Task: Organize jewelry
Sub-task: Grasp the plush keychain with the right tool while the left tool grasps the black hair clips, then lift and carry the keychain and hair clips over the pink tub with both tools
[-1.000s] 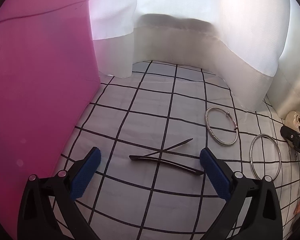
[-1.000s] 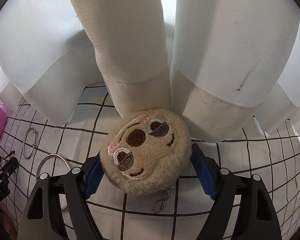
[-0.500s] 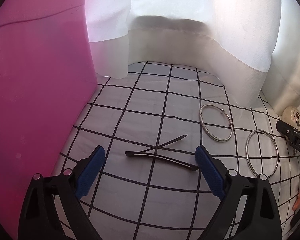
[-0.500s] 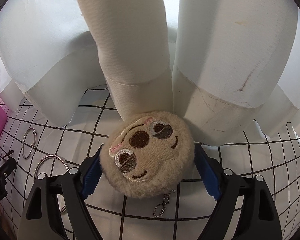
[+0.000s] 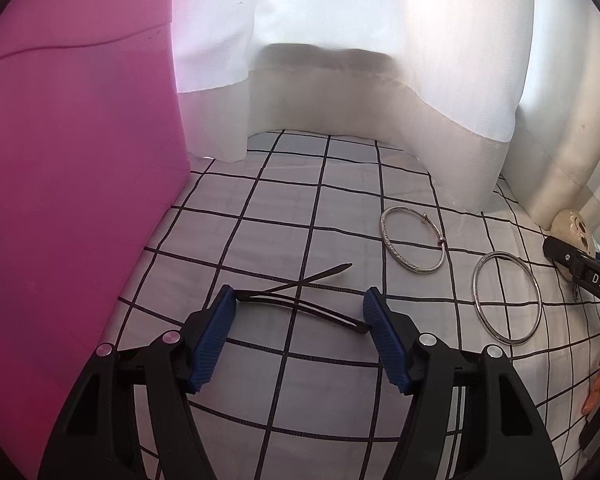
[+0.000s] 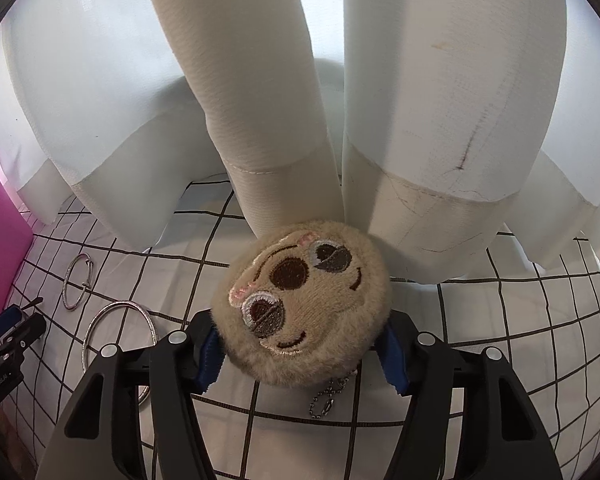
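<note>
On the white checked cloth (image 5: pixel 260 380) lies a dark curved hairpin (image 5: pixel 300 309) crossed by a thin dark stick (image 5: pixel 312 276). My left gripper (image 5: pixel 298 318) straddles the hairpin. Its jaws are closing, with the blue pads (image 5: pixel 216 332) right at the pin's two ends. Two silver bangles (image 5: pixel 388 242) (image 5: pixel 475 294) lie to the right. A round beige plush charm (image 6: pixel 300 304) with an embroidered face sits between the pads of my right gripper (image 6: pixel 300 360). Those jaws are closing too and dig into the fur. The charm's ball chain (image 6: pixel 324 400) hangs below it.
A pink box (image 5: pixel 72 180) walls off the left side. White curtain folds (image 5: pixel 340 100) (image 6: pixel 260 120) hang down to the cloth at the back. The right gripper (image 5: pixel 580 276) and a person's fingers (image 5: pixel 596 392) show at the right edge of the left wrist view.
Both pairs of jaws have narrowed: the left pads came in to the hairpin's ends, and the right pads closed against the plush charm, which tilted slightly.
</note>
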A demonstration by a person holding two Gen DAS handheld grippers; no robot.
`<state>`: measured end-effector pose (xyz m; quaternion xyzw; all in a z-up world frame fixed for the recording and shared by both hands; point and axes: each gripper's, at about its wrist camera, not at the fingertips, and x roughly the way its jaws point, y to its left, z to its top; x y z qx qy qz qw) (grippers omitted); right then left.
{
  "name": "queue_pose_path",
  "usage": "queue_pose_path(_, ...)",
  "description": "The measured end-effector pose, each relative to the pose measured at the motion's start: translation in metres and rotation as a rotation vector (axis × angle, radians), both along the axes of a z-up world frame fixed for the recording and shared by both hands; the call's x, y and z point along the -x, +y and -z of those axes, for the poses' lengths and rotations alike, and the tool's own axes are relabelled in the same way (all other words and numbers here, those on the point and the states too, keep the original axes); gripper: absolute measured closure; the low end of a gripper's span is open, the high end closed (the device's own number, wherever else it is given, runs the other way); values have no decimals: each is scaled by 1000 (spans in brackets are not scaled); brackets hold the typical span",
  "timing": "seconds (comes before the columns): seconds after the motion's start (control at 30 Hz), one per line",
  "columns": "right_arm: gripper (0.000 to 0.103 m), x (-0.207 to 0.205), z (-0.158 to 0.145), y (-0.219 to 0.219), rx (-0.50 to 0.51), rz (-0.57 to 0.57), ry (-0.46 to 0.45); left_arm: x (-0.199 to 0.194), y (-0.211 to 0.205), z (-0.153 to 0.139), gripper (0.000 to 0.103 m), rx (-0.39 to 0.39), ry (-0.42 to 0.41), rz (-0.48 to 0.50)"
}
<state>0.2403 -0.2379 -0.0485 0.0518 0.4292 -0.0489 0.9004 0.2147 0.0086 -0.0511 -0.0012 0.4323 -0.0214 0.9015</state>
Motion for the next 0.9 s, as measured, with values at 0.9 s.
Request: queue_pose_path(0.9, 42, 146, -81, -42, -109, -34, -206, 110, -14, -88, 39, 60, -223, 113)
